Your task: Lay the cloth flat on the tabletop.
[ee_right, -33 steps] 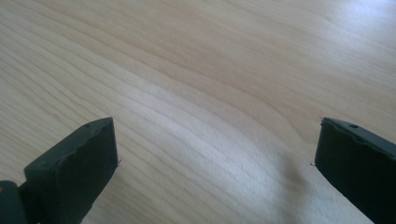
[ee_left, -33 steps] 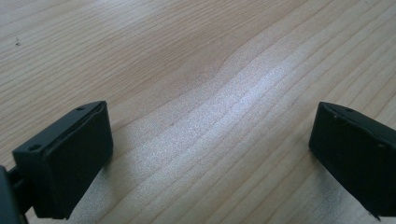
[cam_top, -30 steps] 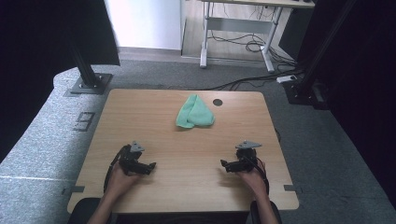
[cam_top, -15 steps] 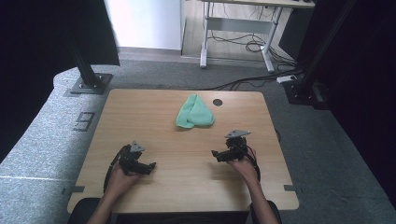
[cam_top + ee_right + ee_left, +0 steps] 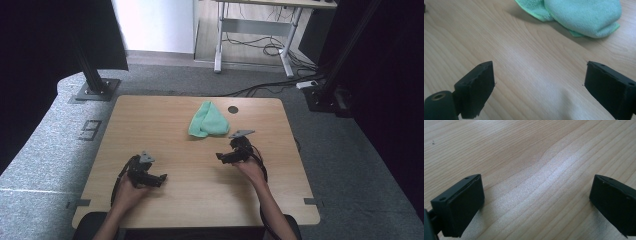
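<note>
Reaching toward the green microfiber cloth (image 5: 209, 120) at the table's (image 5: 150, 115) far middle in the high view, the right gripper (image 5: 225, 156), its jaws apart and empty though just narrowed in its own view, should approach the cloth's (image 5: 584, 15) near edge low, while the left gripper (image 5: 536, 202) rests open.

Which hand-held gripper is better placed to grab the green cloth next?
Right. The right hand-held gripper sits just below the crumpled green microfibre cloth, jaws open and aimed at it. The left hand-held gripper rests farther back, facing bare wooden table.
</note>
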The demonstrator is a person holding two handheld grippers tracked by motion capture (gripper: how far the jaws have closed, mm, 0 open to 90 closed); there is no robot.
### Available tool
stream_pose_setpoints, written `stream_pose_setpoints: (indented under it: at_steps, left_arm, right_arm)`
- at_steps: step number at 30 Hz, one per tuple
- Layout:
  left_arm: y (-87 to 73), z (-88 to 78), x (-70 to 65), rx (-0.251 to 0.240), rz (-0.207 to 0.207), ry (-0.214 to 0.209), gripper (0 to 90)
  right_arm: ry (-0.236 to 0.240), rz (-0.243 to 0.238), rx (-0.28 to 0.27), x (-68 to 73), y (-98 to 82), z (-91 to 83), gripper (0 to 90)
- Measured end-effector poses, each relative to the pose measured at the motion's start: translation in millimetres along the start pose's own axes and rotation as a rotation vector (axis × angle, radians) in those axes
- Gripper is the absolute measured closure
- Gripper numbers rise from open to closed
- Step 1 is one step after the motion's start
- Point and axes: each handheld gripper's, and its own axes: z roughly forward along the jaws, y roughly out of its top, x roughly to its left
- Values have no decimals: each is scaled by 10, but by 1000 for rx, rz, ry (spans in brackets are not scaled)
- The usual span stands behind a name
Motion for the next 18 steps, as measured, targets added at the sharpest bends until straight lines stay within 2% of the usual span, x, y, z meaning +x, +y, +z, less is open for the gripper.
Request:
stream_pose_setpoints:
  at_steps: [8, 14, 18]
  left_arm:
    - [0, 0, 0, 0, 0, 0, 0]
    - [0, 0, 0, 0, 0, 0, 0]
    - [0, 0, 0, 0, 0, 0, 0]
  right_arm:
    - [-9, 10, 8, 13, 171, 152, 143]
    - [3, 7, -2, 5, 264, 261, 287]
    - [15, -12, 2, 16, 324, 344, 367]
